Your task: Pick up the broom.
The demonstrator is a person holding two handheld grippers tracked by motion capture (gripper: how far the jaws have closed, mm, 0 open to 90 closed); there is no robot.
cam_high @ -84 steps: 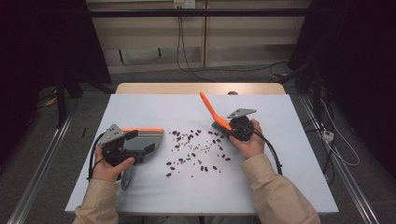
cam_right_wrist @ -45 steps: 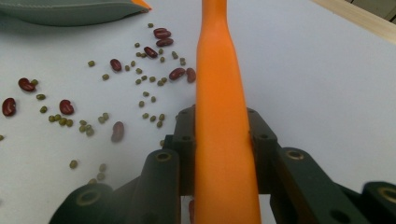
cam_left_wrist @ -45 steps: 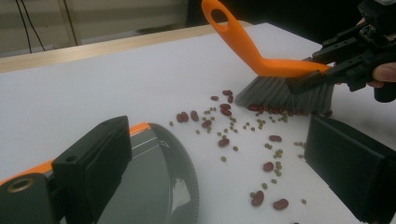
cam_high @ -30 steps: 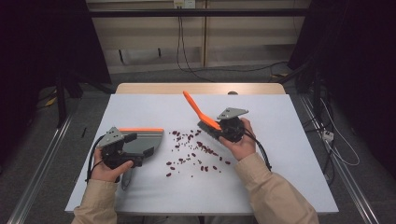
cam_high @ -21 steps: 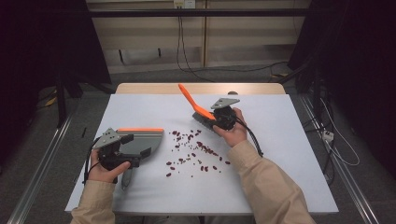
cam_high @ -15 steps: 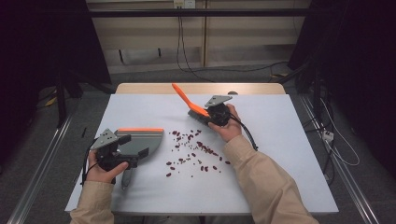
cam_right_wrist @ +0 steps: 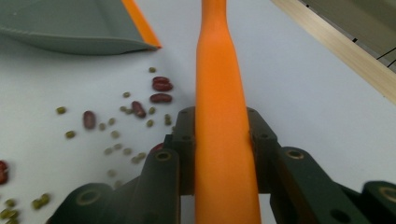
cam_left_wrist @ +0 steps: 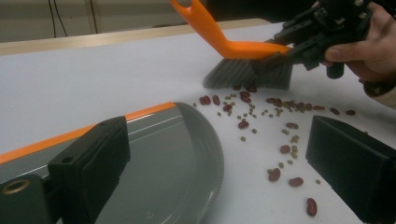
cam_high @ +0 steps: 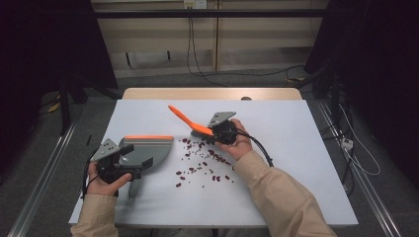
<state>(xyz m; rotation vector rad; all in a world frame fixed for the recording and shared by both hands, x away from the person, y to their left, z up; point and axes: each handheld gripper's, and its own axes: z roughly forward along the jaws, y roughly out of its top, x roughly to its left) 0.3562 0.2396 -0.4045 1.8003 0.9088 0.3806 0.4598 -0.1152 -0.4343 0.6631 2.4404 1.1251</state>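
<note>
High view: right gripper (cam_high: 213,134) jaws clamped on orange brush (cam_high: 190,122) at far edge of scattered beans (cam_high: 205,163); left gripper (cam_high: 129,163) holds grey dustpan (cam_high: 148,150) flat on the tabletop (cam_high: 296,163).
Left gripper view: jaws clamped on dustpan (cam_left_wrist: 163,154), pan empty; brush bristles (cam_left_wrist: 247,74) touching beans (cam_left_wrist: 243,112).
Right gripper view: brush handle (cam_right_wrist: 222,116) between jaws.

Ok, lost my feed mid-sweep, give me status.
Right gripper shut on brush, bristles down at the far edge of the beans. Left gripper holds dustpan flat beside them. Path clear.
</note>
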